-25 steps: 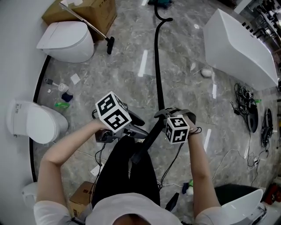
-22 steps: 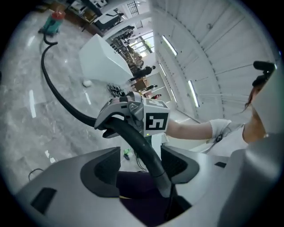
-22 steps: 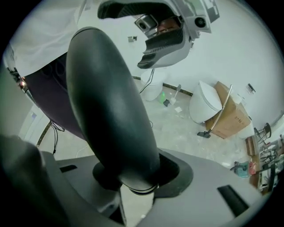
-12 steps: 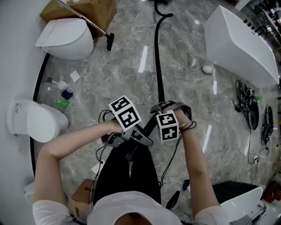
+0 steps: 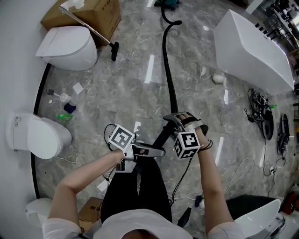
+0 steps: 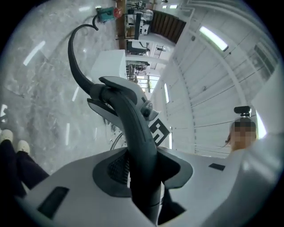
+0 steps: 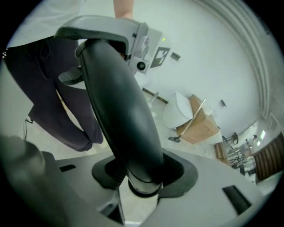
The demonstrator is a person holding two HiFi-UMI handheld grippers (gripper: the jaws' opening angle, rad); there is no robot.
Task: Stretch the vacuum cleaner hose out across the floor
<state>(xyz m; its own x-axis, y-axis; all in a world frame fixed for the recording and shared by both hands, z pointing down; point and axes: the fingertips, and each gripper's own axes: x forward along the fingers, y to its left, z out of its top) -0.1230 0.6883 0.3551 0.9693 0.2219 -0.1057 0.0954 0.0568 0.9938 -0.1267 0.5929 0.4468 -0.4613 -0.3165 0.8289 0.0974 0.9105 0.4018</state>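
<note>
L gripper [image 5: 156, 152] has rolled over & slid toward lower left vs a sec ago. Its jaws just closed in and now pinch the hose handle [image 6: 135, 133]. R gripper [image 5: 176, 119] clamps that handle too. Black hose [image 5: 167, 70] runs from mid-frame up to top centre.

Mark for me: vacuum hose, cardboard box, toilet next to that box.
vacuum hose [image 5: 166, 60], head view, on the black stretch lying on the floor.
cardboard box [image 5: 103, 13], head view, on its brown top face.
toilet [image 5: 67, 46], head view, on its closed white lid.
</note>
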